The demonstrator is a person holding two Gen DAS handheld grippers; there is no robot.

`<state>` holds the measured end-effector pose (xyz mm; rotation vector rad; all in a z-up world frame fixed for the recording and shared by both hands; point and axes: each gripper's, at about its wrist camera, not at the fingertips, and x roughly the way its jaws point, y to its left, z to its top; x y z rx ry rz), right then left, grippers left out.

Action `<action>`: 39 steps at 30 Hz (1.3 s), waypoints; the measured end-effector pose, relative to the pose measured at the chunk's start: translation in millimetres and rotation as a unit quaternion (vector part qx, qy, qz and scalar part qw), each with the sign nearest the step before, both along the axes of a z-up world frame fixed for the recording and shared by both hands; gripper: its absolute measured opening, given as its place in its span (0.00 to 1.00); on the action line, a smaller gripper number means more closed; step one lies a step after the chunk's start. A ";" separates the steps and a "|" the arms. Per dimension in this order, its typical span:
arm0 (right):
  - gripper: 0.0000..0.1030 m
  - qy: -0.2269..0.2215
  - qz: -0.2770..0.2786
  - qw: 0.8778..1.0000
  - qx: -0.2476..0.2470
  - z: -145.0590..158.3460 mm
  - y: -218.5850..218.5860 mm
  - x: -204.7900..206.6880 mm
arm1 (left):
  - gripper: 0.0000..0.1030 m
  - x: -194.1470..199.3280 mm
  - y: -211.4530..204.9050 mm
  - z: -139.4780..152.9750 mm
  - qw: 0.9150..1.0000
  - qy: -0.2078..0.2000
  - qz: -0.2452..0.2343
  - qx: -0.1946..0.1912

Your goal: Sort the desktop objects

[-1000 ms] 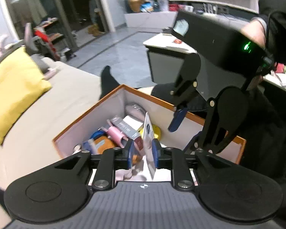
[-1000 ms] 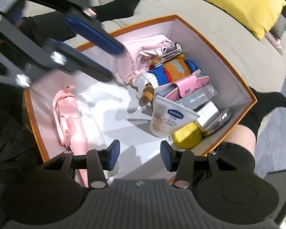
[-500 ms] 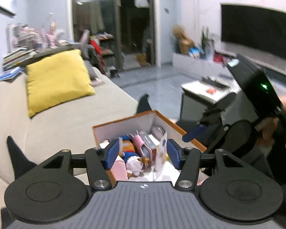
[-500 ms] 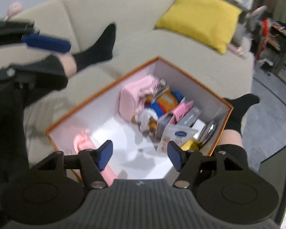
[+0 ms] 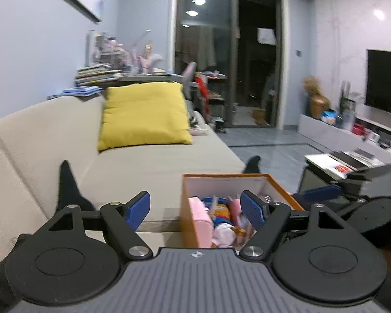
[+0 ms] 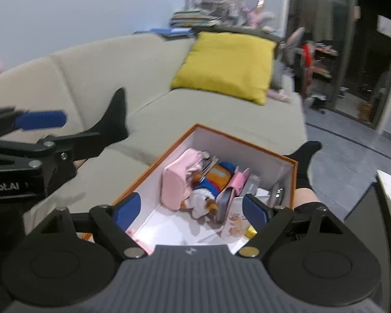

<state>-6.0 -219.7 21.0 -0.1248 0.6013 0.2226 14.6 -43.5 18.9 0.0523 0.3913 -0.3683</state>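
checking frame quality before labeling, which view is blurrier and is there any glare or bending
Right wrist view: blurrier, the yellow cushion and shelf clutter are smeared; the orange box reads fairly sharp. Left wrist view: crisper, ceiling lights glare in the glass door, and the fisheye bends the doorframe and walls. Both views are dim.

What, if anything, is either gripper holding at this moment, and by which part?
Nothing is held. The left gripper and right gripper are both opening with nothing between their fingers, above the orange box of sorted items.
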 end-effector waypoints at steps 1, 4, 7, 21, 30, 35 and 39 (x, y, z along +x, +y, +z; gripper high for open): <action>0.85 -0.008 -0.008 1.000 0.002 -1.5 1.3 -1.2 | 0.87 0.9 0.7 -1.5 1.000 0.001 0.010 -0.002; 0.86 -0.024 -0.038 0.999 0.006 -6.2 0.7 -2.9 | 0.87 -3.0 3.1 -8.0 0.999 -0.003 0.033 -0.001; 0.87 -0.025 -0.068 0.997 0.020 -13.6 -3.9 -3.3 | 0.87 -3.7 2.5 -14.2 0.998 0.003 0.057 0.011; 0.89 0.040 -0.121 0.991 0.036 -65.6 -17.6 -5.6 | 0.87 4.9 -6.2 -49.0 0.991 0.104 0.076 0.047; 0.90 0.074 -0.122 0.988 0.056 -86.2 -25.5 -3.3 | 0.87 15.7 -18.3 -71.7 0.982 0.154 0.078 0.071; 0.91 0.086 -0.122 0.986 0.069 -91.3 -28.8 -1.8 | 0.87 20.2 -21.6 -77.9 0.978 0.172 0.081 0.085; 0.91 0.084 -0.122 0.987 0.069 -91.2 -28.7 -2.9 | 0.87 23.2 -22.5 -80.6 0.976 0.183 0.082 0.086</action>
